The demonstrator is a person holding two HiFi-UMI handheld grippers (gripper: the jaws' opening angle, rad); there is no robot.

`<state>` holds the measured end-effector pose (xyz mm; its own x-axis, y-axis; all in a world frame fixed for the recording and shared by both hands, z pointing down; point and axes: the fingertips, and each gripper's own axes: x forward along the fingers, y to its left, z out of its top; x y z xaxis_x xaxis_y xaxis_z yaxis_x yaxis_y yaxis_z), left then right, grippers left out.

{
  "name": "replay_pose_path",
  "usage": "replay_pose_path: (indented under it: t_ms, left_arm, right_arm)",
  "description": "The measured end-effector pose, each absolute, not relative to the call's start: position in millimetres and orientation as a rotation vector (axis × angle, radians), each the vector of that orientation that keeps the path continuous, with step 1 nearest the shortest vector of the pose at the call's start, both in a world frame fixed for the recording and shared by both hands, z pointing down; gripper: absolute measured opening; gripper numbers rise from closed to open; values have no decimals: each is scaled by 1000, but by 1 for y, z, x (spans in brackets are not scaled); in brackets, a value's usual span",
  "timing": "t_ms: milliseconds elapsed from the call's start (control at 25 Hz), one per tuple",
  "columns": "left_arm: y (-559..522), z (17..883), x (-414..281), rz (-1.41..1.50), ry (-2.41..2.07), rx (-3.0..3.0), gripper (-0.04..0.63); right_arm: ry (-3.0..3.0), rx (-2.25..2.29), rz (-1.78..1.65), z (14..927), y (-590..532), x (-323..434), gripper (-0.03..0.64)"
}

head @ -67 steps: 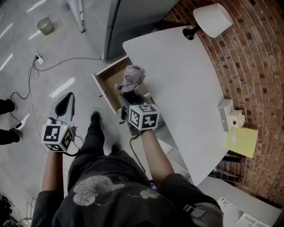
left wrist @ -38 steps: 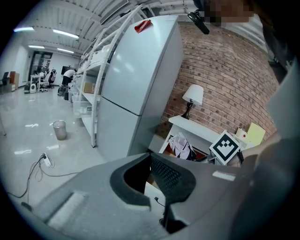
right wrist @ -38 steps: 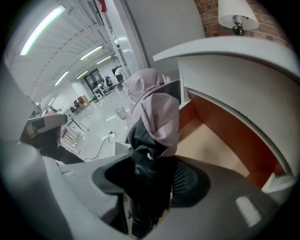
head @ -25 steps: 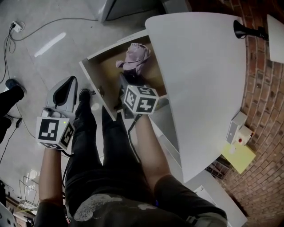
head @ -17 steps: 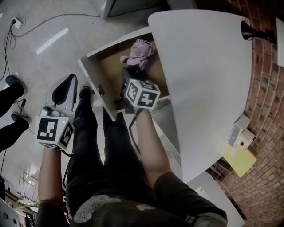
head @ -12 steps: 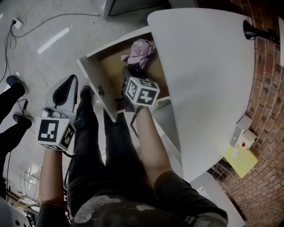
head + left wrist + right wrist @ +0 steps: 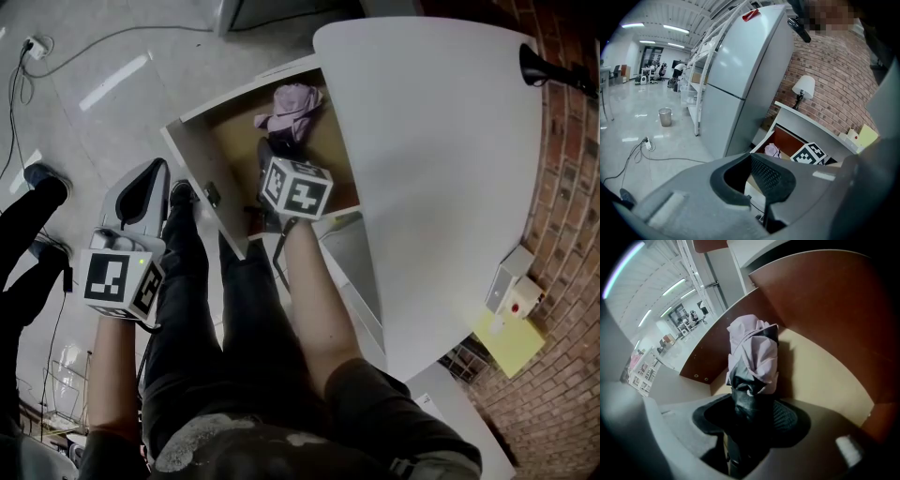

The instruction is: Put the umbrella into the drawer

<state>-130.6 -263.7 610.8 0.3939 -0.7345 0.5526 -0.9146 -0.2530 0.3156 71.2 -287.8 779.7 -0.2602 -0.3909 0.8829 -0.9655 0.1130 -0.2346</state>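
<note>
grips the umbrella [image 7: 752, 357] in the right hand-held gripper [image 7: 750, 416], closed firmly on the dark, tightly rolled end by the handle, with the loose pale-pink canopy bunched beyond the tips. holds it inside the open drawer [image 7: 234, 150], low over the tan bottom and aimed at the drawer's back wall; cannot tell whether the pink end already touches the wood. looks light enough for one hand, stiff along the shaft yet soft and floppy in the cloth. best taken just where taken now, on the firm rolled part, not on the slack fabric, likely to slide or unfurl. probably sturdy enough to be released this low over the drawer bottom, though apt to roll a little. carries nothing in the left hand-held gripper [image 7: 751, 160], shut tip to tip and parked outside the drawer, in front of its pulled-out face and to the left. shows the white worktop [image 7: 441, 169] right above the drawer's rear part, overhanging it; hence wiser to draw back toward the drawer front before lifting out. finds a black lamp [image 7: 539, 67], a small white box [image 7: 506, 281] with a red button and a yellow pad [image 7: 506, 339] up by the brick wall [image 7: 572, 187], all well apart from the drawer. finds the drawer otherwise bare. beyond the drawer, a tall grey fridge [image 7: 740, 79]; left of it, a power strip [image 7: 37, 52] on the floor and another person's legs [image 7: 33, 216], none in the way.
</note>
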Motion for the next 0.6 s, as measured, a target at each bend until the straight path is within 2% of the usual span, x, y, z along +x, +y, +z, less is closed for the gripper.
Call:
replay_pose_path:
  t_ms: [480, 600]
  left_arm:
    - [-266, 613, -141, 398, -1396, 2061, 11]
    - [-267, 611, -141, 398, -1396, 2066, 11]
  right_arm:
    - [-1706, 1391, 1173, 784, -286, 73, 253]
    - [-1708, 1391, 1193, 783, -286, 73, 275]
